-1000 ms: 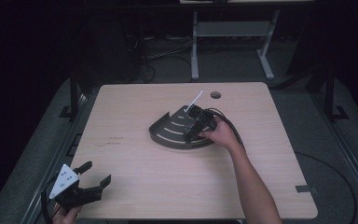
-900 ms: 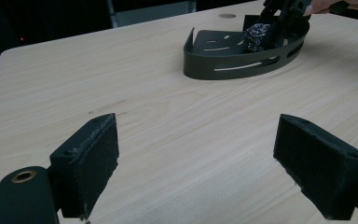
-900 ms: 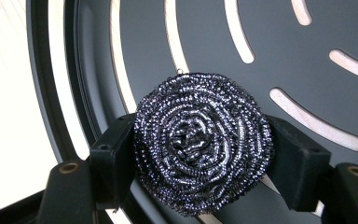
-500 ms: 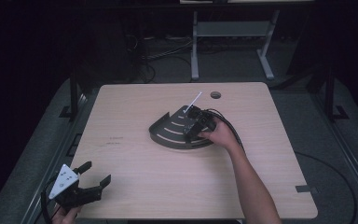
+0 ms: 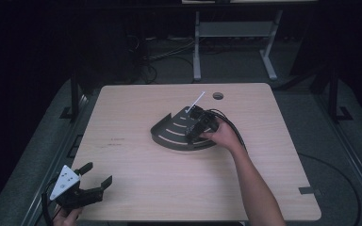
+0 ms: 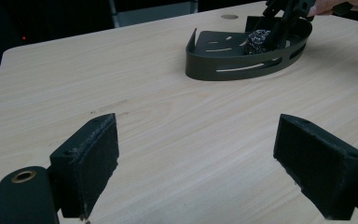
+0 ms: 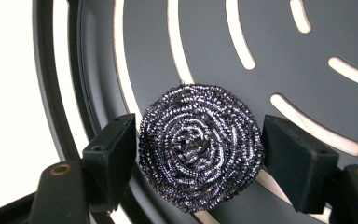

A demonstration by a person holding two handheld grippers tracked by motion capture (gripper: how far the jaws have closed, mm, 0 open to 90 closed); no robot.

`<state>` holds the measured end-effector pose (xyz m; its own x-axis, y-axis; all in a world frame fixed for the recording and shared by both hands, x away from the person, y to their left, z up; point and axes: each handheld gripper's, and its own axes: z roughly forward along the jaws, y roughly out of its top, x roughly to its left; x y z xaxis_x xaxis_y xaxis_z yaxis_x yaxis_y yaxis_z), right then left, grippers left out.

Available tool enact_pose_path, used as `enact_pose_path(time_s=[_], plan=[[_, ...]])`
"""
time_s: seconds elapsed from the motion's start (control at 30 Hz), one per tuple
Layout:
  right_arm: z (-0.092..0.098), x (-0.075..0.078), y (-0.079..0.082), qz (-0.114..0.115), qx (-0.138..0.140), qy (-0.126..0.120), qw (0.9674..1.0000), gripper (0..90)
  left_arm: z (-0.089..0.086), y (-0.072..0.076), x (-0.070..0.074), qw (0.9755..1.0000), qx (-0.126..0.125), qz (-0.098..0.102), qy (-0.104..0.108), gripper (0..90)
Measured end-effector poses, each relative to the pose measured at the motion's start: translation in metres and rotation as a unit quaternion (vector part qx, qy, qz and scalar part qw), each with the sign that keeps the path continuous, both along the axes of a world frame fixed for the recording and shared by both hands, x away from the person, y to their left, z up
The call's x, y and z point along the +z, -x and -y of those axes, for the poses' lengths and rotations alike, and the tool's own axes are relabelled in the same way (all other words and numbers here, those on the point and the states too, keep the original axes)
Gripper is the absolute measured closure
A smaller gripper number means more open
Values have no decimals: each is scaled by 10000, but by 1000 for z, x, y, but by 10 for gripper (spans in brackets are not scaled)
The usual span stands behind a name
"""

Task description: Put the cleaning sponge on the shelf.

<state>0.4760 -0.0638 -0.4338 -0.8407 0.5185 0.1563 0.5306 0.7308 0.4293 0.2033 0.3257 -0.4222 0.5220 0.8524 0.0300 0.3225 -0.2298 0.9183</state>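
Steel scourer [image 7: 200, 147]: lying in dark slotted tray [image 7: 307, 42], between right gripper [image 7: 200, 154] jaws just opening, pads barely off it. Left gripper [image 6: 209, 154]: jaws wide apart, empty, above table [image 6: 168, 130].

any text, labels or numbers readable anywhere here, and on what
Nothing can be read as words.
Table: a small dark mark near its left side, too small and blurred to read.
Left gripper: dark dots on its grey plate, no letters.
Dark tray and steel scourer: no markings.
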Motion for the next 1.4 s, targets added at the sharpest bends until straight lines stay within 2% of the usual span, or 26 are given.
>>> enact_pose_path(time_s=[0.23, 0.47, 0.73, 1.13, 1.4], plan=[[5, 5, 0, 12, -37, -120, 9999, 213, -1, -1, -2, 10000, 26, -32, 1, 133], [8, 10, 1, 26, -33, -255, 9997, 200, -1, 0, -2, 10000, 13, -34, -9, 132], [9, 13, 3, 40, -3, -257, 9997, 192, -1, -2, -3, 10000, -9, -69, -50, 133], [20, 31, 9, 189, -82, -441, 9988, 179, 1, -1, -3, 10000, -18, -46, -44, 133], [24, 40, 19, 303, -38, -457, 9985, 181, 2, 0, -3, 10000, -32, -48, -52, 133]])
